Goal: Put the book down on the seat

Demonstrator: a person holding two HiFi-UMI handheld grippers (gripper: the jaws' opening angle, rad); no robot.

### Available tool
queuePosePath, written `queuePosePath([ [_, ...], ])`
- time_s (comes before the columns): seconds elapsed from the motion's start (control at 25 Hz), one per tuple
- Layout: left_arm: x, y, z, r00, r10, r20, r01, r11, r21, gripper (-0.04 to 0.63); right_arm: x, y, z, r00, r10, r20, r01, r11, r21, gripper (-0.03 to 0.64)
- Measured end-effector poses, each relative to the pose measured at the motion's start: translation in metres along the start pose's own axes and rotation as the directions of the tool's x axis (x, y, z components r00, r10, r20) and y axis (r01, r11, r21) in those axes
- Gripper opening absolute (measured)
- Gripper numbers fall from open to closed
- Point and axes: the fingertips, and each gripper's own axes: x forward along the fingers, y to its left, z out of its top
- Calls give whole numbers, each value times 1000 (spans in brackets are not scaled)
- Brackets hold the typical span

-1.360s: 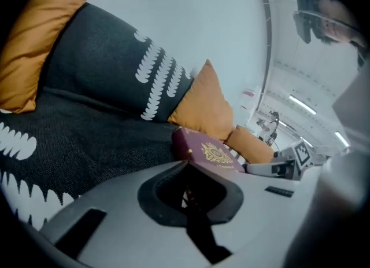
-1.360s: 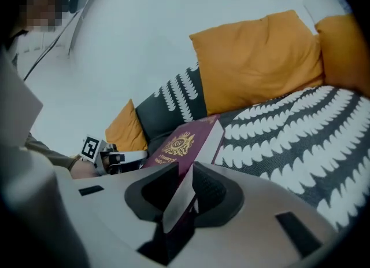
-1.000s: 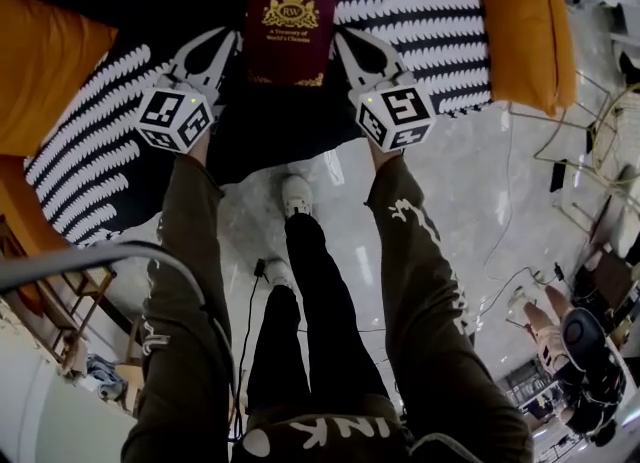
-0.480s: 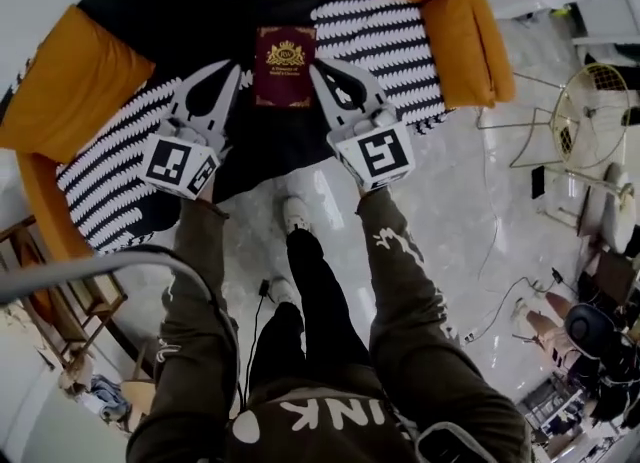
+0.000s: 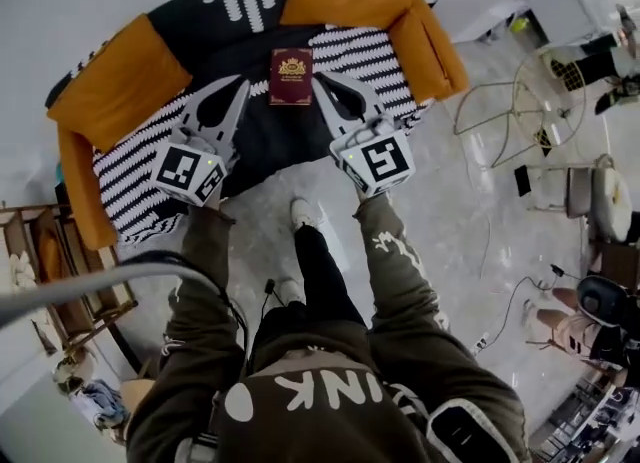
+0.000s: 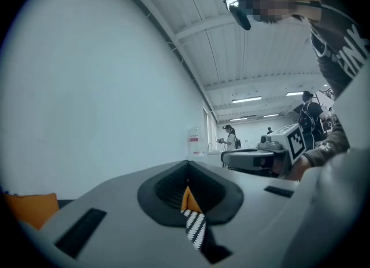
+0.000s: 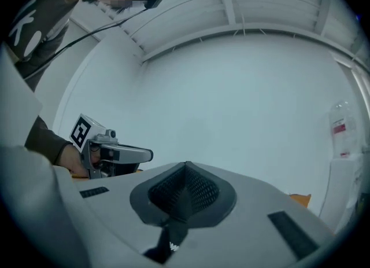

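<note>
Head view, looking steeply down: the book (image 5: 291,77) lies flat on the seat (image 5: 262,141) of a sofa, burgundy cover up with a gold crest near its top edge; the print beneath the crest is too small for me to read. The seat carries a black cover with white leaf-like stripes, and the book rests on a dark part of it, close to the backrest. Orange cushions (image 5: 118,83) flank the seat on the left, at the back and on the right.

My left claw (image 5: 242,83) and my right claw (image 5: 319,79) appear on either side of the book, tips apart from it, neither one touching it. Each carries its marker cube (image 5: 188,173) at the rear, where my sleeves begin. My shoe (image 5: 303,213) stands on the pale marble floor (image 5: 470,201) just in front of the sofa.

Left gripper view: the left claw (image 6: 187,173) is clenched, pads meeting edge to edge with nothing between them; only a sliver of orange cushion and striped cover shows below the tips.

Right gripper view: the right claw (image 7: 185,171) is likewise clenched and empty, facing a plain pale wall (image 7: 248,99).
</note>
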Motion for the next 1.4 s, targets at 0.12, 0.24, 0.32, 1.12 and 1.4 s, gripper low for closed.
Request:
queuePosePath([
  [0.12,-45,-30,48,1000,-4,23,3,1000,17,3,-32,45,48,999,11,30,-11,1000,-13,11],
  [0.24,-86,-58,94,999,0,53,-2,999,44,3,-64,84,94,998,16,55,-14,999,-29,11],
  [0.32,-112,-79,119,998,-1,66,-3,998,55,3,-85,107,119,998,10,63,-8,1000,-29,9],
  [1.12,-209,-192,223,994,-7,107,-3,995,101,3,-202,180,232,996,-6,89,13,996,-83,11],
  [1.4,-206,-211,231,994,-8,109,-6,992,126,3,-224,171,239,995,-13,104,23,996,-89,11],
])
